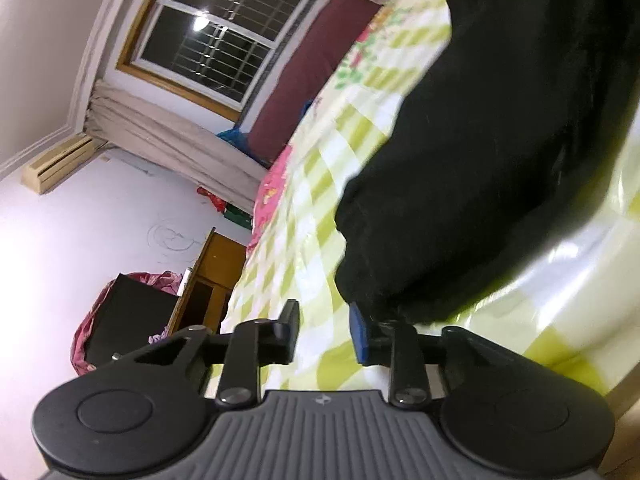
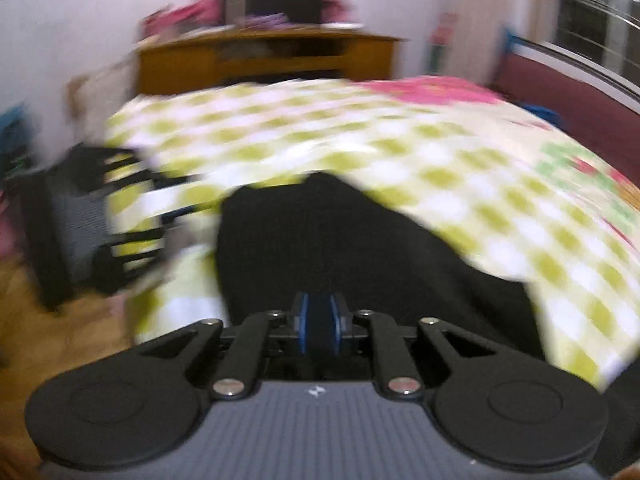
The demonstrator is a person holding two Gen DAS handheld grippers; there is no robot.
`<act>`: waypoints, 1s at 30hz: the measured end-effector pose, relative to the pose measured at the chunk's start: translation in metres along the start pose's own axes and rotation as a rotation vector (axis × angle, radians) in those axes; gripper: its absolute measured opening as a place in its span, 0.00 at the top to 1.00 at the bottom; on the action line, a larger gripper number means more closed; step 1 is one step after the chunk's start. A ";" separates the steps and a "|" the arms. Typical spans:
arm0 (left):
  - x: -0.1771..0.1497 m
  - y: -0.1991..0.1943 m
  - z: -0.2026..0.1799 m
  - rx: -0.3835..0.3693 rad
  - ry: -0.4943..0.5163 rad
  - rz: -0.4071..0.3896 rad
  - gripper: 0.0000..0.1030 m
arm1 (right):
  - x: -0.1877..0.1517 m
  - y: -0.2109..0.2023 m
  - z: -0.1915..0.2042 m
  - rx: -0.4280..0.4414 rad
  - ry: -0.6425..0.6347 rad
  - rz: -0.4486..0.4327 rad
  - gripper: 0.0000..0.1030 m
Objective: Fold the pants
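Note:
The black pants (image 1: 480,160) lie on a green-and-white checked bed cover (image 1: 320,208). My left gripper (image 1: 326,332) is open, its jaws wide apart, just beside the near end of the pants; its blue-padded finger touches the cloth edge. In the right wrist view the pants (image 2: 340,240) stretch away from my right gripper (image 2: 320,324), whose blue pads are closed on a fold of the black cloth. The left gripper (image 2: 132,216) also shows there, blurred, at the left by the bed edge. The right wrist view is motion-blurred.
The checked cover (image 2: 440,152) spans the bed. A wooden desk (image 2: 260,56) stands beyond its far end. A dark red headboard (image 1: 308,76) and a window (image 1: 216,40) lie along one side. Wooden floor (image 2: 48,328) is at the near left.

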State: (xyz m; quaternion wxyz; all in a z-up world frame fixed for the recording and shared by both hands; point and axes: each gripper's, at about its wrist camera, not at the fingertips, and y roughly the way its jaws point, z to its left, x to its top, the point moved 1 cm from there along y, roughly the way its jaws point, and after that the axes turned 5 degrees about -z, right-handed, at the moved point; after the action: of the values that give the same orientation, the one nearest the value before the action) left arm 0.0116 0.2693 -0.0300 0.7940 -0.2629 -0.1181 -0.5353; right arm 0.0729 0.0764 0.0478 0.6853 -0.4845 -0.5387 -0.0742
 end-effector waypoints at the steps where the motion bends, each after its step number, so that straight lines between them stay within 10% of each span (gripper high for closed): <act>1: 0.006 -0.002 0.001 -0.006 -0.021 -0.007 0.56 | -0.004 -0.003 -0.020 -0.063 0.023 0.005 0.76; 11: 0.151 -0.012 -0.055 -0.312 -0.307 -0.214 0.52 | -0.033 0.000 -0.241 -0.524 0.458 0.103 0.67; 23: 0.253 0.033 -0.124 -0.469 -0.357 -0.188 0.51 | -0.051 0.099 -0.365 -0.626 0.689 0.215 0.65; 27: 0.251 0.032 -0.127 -0.475 -0.365 -0.171 0.52 | -0.053 0.097 -0.374 -0.632 0.668 0.210 0.97; 30: 0.256 0.029 -0.127 -0.487 -0.369 -0.166 0.63 | -0.056 0.065 -0.379 -0.595 0.683 0.162 0.97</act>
State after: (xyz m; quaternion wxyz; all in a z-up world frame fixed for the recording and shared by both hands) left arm 0.1286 0.0069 -0.0243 0.6263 -0.5276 -0.1498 -0.5541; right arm 0.3435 -0.1950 -0.0166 0.6582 -0.6486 -0.1976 -0.3273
